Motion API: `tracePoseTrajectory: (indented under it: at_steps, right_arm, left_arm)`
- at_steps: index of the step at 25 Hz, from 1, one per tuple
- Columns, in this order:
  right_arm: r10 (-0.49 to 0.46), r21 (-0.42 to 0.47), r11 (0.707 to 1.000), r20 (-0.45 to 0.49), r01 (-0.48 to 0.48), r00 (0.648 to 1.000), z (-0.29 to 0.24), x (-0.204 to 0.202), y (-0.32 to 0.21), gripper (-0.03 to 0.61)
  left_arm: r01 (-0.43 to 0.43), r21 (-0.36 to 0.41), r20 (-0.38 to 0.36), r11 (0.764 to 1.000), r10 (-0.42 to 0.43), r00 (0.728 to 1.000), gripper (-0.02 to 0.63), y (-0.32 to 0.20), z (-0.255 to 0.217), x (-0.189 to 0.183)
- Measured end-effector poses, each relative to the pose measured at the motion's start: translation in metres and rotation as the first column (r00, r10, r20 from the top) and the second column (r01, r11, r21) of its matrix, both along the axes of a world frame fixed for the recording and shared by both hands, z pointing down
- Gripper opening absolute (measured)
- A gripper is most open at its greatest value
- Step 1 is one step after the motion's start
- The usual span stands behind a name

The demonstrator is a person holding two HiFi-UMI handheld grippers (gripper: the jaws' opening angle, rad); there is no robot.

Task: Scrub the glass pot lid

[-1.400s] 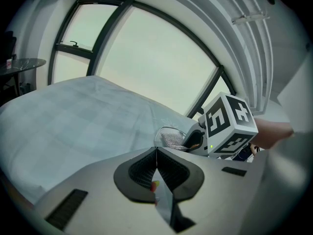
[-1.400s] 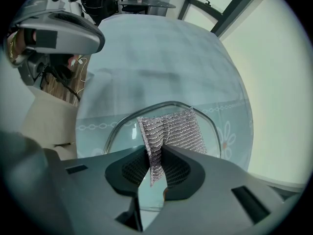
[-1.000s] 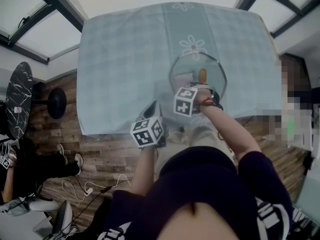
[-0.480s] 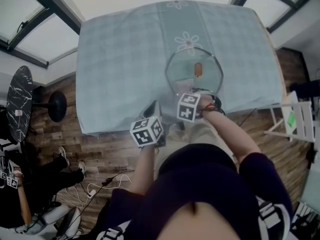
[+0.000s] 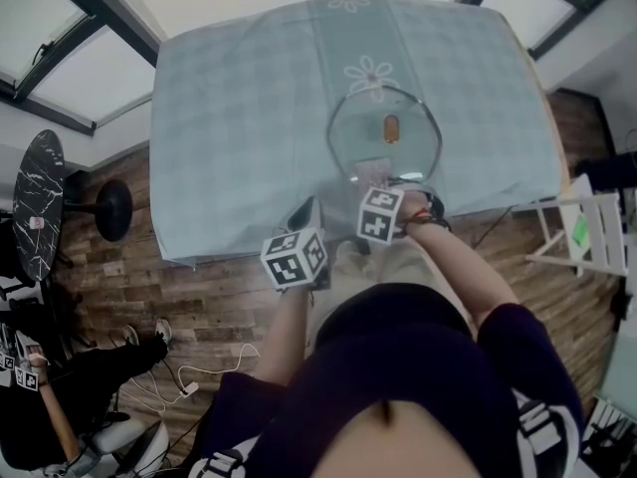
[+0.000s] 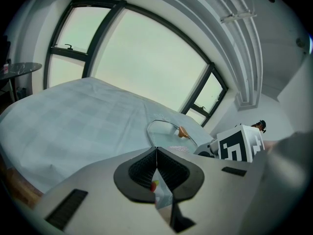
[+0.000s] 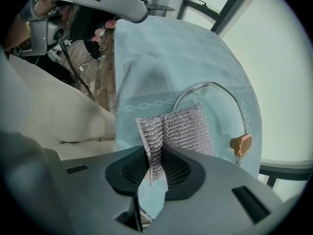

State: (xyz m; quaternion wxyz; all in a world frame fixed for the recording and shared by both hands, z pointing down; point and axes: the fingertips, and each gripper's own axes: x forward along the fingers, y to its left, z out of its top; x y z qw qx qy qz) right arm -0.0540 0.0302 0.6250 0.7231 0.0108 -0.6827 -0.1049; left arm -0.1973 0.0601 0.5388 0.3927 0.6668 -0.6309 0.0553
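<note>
We look steeply down from head height over the table [image 5: 229, 118]. The left gripper [image 6: 156, 155] and right gripper [image 7: 156, 155] cameras sit close behind their jaws, facing low across it; all three share the glass pot lid [image 5: 370, 152].

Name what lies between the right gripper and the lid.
Only a silver scrubbing pad, pinched by the right gripper, over the glass lid: right gripper view.

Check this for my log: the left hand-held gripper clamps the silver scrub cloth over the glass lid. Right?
Wrong side: the right hand-held gripper clamps the silver scrub cloth over the glass lid, as the right gripper view shows.
</note>
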Motion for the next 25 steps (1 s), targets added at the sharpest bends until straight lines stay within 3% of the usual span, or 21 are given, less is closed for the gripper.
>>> tracePoseTrajectory:
  at_steps: [11, 17, 25]
  right_arm:
    - [-0.03, -0.044, 0.998, 0.061, 0.033, 0.998, -0.008, 0.012, 0.008, 0.078]
    - [-0.018, -0.05, 0.998, 0.217, 0.029, 0.976, -0.039, 0.019, 0.002, 0.078]
    - [0.013, -0.017, 1.0, 0.408, -0.006, 0.913, -0.078, 0.027, -0.034, 0.077]
  left_arm:
    - [0.04, -0.001, 0.017, 0.999, -0.04, 0.999, 0.002, -0.003, -0.006, 0.009]
    - [0.096, 0.002, 0.03, 0.995, -0.096, 0.995, 0.002, -0.016, -0.012, 0.02]
    - [0.17, 0.005, 0.039, 0.985, -0.17, 0.985, 0.002, -0.033, -0.018, 0.045]
